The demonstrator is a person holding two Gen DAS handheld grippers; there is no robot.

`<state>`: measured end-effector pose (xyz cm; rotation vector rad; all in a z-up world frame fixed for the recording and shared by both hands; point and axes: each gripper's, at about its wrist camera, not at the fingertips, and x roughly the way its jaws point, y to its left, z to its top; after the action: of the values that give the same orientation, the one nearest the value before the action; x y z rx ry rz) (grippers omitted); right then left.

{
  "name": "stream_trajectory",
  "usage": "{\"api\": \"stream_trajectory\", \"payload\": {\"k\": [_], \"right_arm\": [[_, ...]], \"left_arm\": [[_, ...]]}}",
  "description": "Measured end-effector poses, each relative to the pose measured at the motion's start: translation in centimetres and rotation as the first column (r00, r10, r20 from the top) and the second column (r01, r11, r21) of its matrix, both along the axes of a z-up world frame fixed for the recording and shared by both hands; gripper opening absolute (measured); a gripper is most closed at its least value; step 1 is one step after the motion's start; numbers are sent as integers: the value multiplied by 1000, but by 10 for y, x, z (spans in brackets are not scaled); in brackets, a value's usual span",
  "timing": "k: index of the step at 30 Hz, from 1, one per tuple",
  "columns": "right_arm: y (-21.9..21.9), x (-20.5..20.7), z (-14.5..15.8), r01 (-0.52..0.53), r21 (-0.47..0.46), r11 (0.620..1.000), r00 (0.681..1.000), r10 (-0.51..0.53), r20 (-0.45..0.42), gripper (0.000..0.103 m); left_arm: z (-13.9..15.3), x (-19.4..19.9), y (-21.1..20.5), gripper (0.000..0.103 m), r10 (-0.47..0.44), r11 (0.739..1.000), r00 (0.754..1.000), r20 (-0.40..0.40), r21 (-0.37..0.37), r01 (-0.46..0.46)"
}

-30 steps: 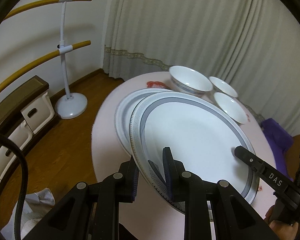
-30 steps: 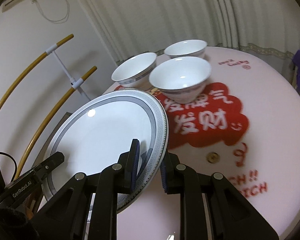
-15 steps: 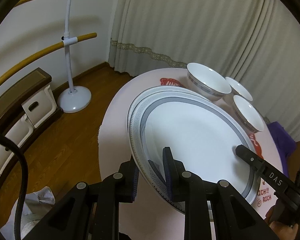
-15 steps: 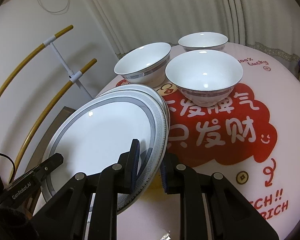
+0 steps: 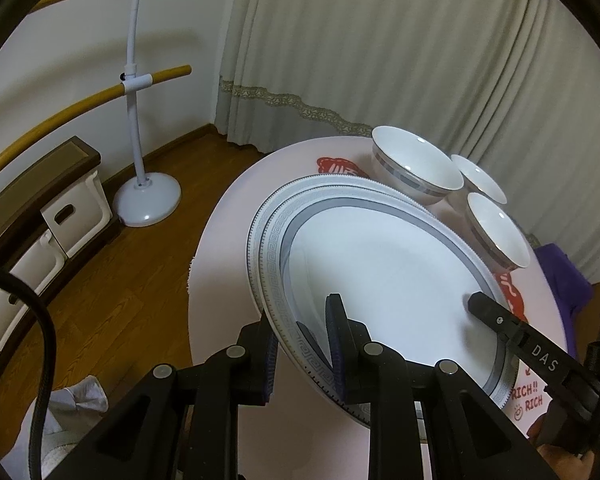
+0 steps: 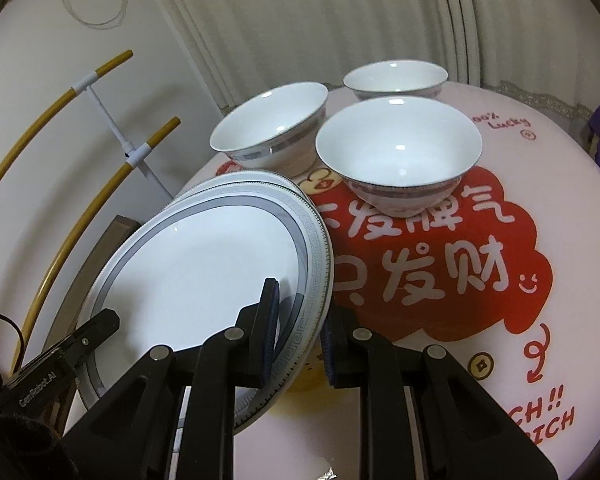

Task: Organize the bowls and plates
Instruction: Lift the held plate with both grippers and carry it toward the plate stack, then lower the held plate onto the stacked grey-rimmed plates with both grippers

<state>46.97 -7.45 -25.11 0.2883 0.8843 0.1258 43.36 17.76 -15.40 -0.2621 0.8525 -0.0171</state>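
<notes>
Two grippers: left gripper and right gripper clamp top plate at its 9 and 3 o'clock rims.
Handling: glazed, stiff, fragile, probably slippery; lower level onto plate beneath.

A white floor stand bearing yellow curved bars stands on the wooden floor beside pleated curtains

glossy glazed plate & bowls; matt black plastic tongs; wood floor.
</notes>
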Motion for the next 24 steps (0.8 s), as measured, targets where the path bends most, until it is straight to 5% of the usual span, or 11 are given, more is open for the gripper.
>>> {"api": "stream_trajectory", "payload": {"k": [24], "right_arm": [[6,11,-4,15,-36,999,999,-16,-30,27]], "left_arm": [[0,5,3,20,-3,1000,1000,-4,13,3]]}}
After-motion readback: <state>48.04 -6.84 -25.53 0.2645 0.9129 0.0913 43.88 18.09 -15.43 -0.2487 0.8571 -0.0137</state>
